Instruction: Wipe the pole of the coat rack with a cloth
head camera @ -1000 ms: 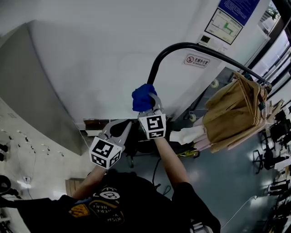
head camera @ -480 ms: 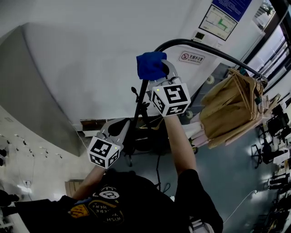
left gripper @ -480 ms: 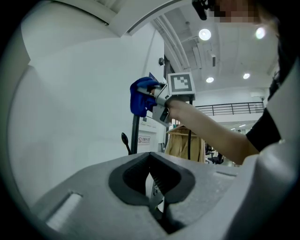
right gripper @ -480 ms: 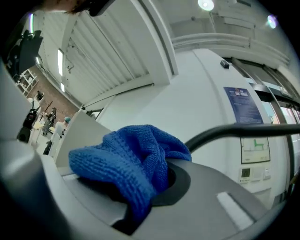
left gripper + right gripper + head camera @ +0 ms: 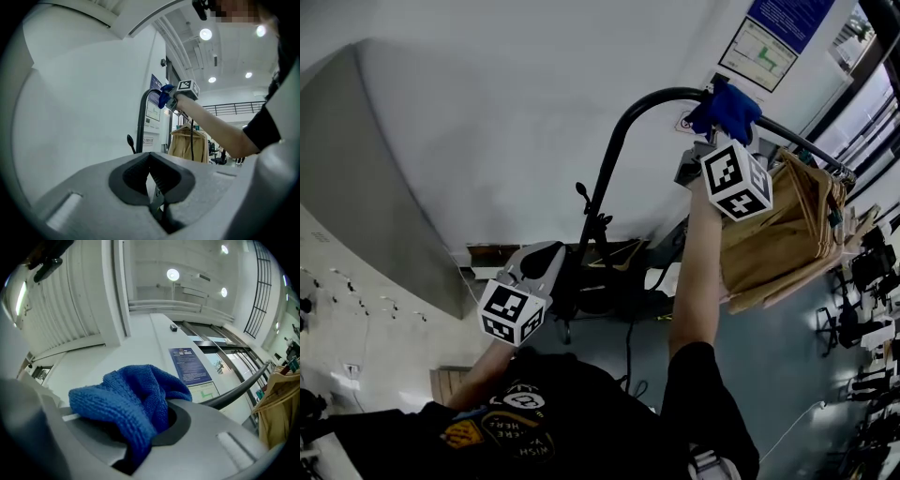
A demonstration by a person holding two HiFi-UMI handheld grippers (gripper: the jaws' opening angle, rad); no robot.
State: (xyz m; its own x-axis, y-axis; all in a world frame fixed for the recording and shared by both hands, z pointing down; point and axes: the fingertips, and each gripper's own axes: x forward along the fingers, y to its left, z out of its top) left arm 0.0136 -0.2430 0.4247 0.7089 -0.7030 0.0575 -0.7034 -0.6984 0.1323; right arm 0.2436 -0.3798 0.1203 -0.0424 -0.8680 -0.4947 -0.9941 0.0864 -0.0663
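Note:
The coat rack's black pole [image 5: 605,178] rises from the floor, bends and runs right as a top bar [image 5: 787,131]. My right gripper [image 5: 714,127] is raised to that bar just past the bend, shut on a blue knitted cloth [image 5: 727,105] that lies against the pole. In the right gripper view the cloth [image 5: 136,401] fills the jaws and the pole [image 5: 234,391] passes behind it. My left gripper [image 5: 542,258] hangs low beside the upright, shut and holding nothing. In the left gripper view its pads [image 5: 157,176] meet, with the pole [image 5: 140,124] and cloth [image 5: 164,96] ahead.
Beige coats [image 5: 778,230] hang on hangers from the bar right of the cloth. A white wall with posters [image 5: 761,52] stands behind the rack. The rack's base [image 5: 581,300] with cables sits on the grey floor. Office chairs [image 5: 862,272] stand far right.
My right gripper carried the cloth up the upright, round the bend and rightward onto the top bar. The left gripper has hardly moved.

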